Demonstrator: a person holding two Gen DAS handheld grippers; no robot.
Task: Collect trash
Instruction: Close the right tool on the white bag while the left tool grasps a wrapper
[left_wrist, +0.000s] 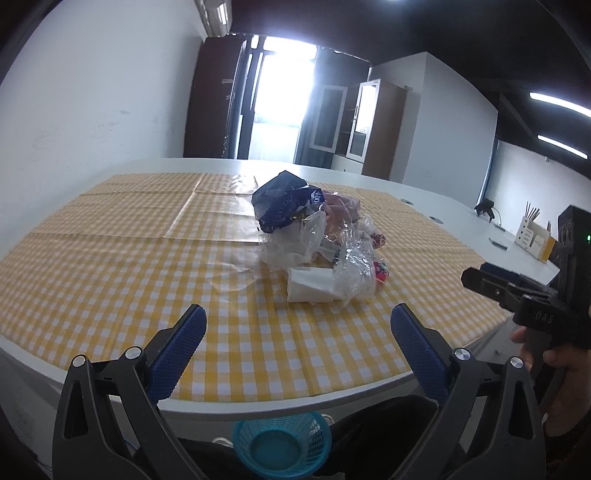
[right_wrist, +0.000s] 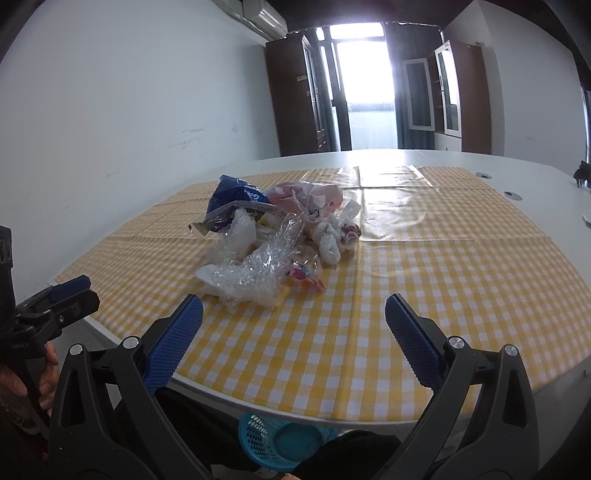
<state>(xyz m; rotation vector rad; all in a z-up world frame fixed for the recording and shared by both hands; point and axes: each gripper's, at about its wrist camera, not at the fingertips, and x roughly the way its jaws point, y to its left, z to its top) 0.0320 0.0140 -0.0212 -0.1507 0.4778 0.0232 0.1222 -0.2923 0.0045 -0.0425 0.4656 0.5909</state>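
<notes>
A pile of trash (left_wrist: 317, 240) lies on the yellow checked tablecloth (left_wrist: 110, 266): a dark blue wrapper (left_wrist: 284, 201), clear crumpled plastic (left_wrist: 354, 266), a white paper piece (left_wrist: 308, 284) and a pink bag. It also shows in the right wrist view (right_wrist: 273, 240). My left gripper (left_wrist: 297, 319) is open and empty, near the table's front edge, short of the pile. My right gripper (right_wrist: 293, 312) is open and empty, also short of the pile. A blue mesh basket (left_wrist: 282, 446) sits below the table edge, and also shows in the right wrist view (right_wrist: 280, 441).
The white table (left_wrist: 424, 188) extends past the cloth. A box with sticks (left_wrist: 532, 236) and small dark items stand at its far right. Cabinets and a bright doorway are behind. The right gripper shows at the right edge of the left wrist view (left_wrist: 480, 277).
</notes>
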